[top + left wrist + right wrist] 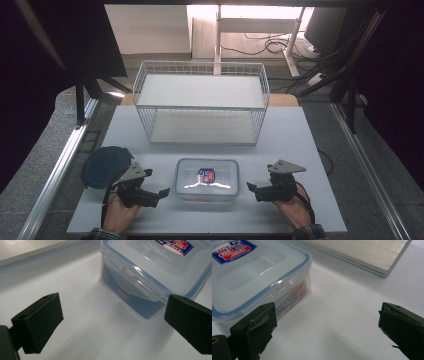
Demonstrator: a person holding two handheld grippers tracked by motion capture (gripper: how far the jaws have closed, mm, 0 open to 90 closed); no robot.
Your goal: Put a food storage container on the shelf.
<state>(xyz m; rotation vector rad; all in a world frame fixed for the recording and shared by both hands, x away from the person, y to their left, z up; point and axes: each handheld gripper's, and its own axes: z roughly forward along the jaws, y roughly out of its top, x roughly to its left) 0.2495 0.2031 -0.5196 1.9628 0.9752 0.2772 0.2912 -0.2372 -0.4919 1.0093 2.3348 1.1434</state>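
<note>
A clear plastic box [206,179] with a blue-rimmed lid and a red and blue label [206,175] sits at the front middle of the white board. My left gripper [159,187] rests on the board just left of it, open, pointing at the box's side. The left gripper view shows the box [150,262] ahead, its side flap [132,281] flared out, and my left gripper [113,315] holding nothing. My right gripper [255,187] stands open just right of the box. In the right gripper view, the box [257,272] lies beside the left jaw, with my right gripper [327,312] over bare board.
A white wire basket [200,107] stands at the back middle of the board [300,210]. A dark round lid [102,166] lies at the front left, behind my left hand. A pale brushed slab [362,255] runs past the box. Dark stands flank the table.
</note>
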